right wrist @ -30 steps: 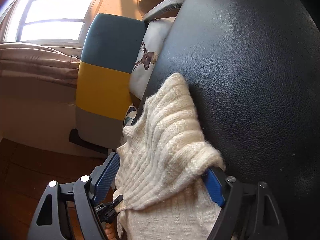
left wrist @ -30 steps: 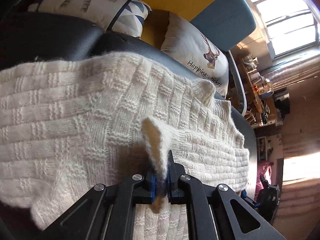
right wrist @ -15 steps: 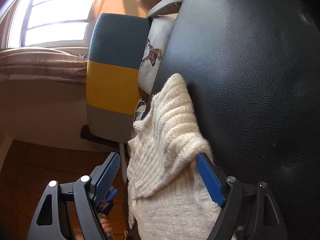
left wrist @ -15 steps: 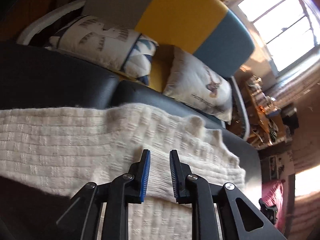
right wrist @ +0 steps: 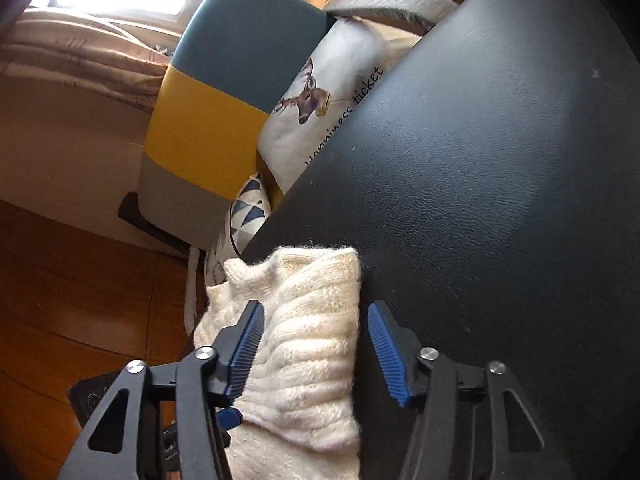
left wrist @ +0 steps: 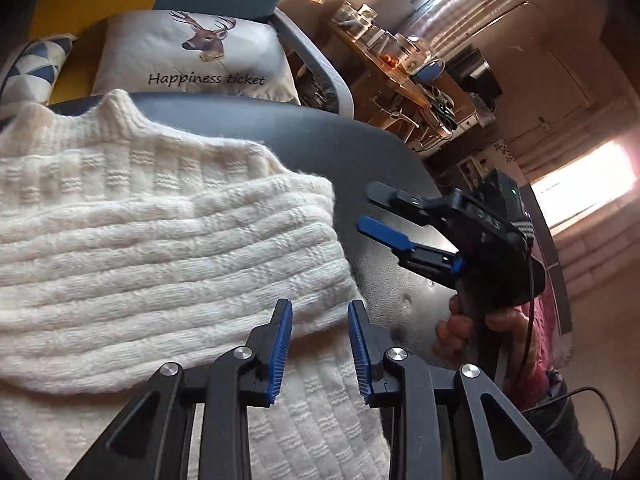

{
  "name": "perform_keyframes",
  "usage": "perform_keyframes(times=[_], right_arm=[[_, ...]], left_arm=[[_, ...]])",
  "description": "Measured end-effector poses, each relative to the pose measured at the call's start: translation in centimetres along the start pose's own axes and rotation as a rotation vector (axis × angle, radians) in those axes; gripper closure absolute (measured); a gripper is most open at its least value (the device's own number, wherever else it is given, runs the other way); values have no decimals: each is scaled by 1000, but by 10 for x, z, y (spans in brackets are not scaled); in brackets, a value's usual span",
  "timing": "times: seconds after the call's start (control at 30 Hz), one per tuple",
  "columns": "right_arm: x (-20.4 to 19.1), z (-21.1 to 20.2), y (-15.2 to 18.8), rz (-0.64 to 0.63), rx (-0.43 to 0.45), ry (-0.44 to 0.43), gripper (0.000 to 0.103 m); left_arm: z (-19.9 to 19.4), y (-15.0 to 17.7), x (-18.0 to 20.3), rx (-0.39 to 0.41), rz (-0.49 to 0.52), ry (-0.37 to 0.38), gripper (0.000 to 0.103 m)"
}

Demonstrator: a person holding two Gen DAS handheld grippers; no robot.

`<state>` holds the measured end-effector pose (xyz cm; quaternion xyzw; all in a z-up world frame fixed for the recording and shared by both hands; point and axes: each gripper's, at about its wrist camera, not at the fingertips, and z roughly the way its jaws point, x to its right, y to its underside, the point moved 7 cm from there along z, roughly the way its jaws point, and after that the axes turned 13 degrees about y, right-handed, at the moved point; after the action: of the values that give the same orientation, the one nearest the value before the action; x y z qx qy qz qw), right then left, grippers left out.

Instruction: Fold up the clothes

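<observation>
1. Left claw: a second ago pinching the sweater, now released, jaws apart, empty.
2. Right claw: wide both then and now, straddling the folded edge.
3. Sweater lies folded on the black table, near its far edge.

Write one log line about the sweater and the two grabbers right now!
task: fold clothes | sweater: cream knit, folded layer on black surface | left gripper: open, over the fold | right gripper: open, empty
</observation>
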<state>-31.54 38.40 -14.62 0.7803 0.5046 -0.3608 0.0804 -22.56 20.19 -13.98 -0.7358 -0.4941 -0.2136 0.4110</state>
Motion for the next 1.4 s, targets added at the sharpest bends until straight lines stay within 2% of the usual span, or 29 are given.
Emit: perform_keyframes(times=[0.1,0.13,0.17,0.2,0.23,0.27,0.4,0.5,0.57,0.6,0.67,0.7,0.8,0.9,1.0,1.1,1.2,1.3,1.4], right_arm=[[-2,27,-8,-38,-60,47,52],[-3,32,-9,-59,-70,64,55],[-5,36,-10,-85,-73,86,61],[-7,40,-11,-111,-76,107,77],[-8,45,-12,-137,-79,129,87],[-14,47,-12,-181,-81,150,89],[-79,15,-7,-494,47,141,93],[-75,25,-12,-586,54,311,93],[-58,44,-12,-624,12,435,93],[-48,52,-11,-616,-14,463,93],[-38,53,-13,-592,-9,454,92],[-34,49,-14,-551,-11,418,92],[-27,26,-16,-403,-24,255,79],[-20,-8,0,-274,-63,36,74],[-5,-35,33,-221,-83,-24,73],[-4,-52,72,-477,46,230,71],[-16,-48,110,-729,114,383,71],[-26,-40,134,-918,199,476,72],[-31,-29,132,-965,226,502,73]], left_arm=[[16,0,-1,-14,23,-22,75],[21,0,-2,-20,28,-25,75],[26,2,-5,-32,34,-31,75],[31,4,-8,-46,39,-42,75],[37,7,-13,-68,38,-60,75],[44,12,-20,-98,33,-76,75],[47,18,-24,-88,64,-53,75],[47,15,-26,-90,23,-35,75],[47,14,-24,-101,25,-50,75],[49,14,-22,-108,41,-61,75],[46,6,-21,-101,47,-59,75],[42,1,-20,-92,39,-50,75],[31,-14,-18,-65,17,-22,75],[16,-44,-16,-20,18,-6,73],[12,-77,-16,-7,16,-14,69],[26,-106,-10,-40,76,-54,67],[43,-118,-7,-114,134,-91,62],[66,-123,-4,-188,165,-96,57],[86,-123,-4,-253,181,-103,50]])
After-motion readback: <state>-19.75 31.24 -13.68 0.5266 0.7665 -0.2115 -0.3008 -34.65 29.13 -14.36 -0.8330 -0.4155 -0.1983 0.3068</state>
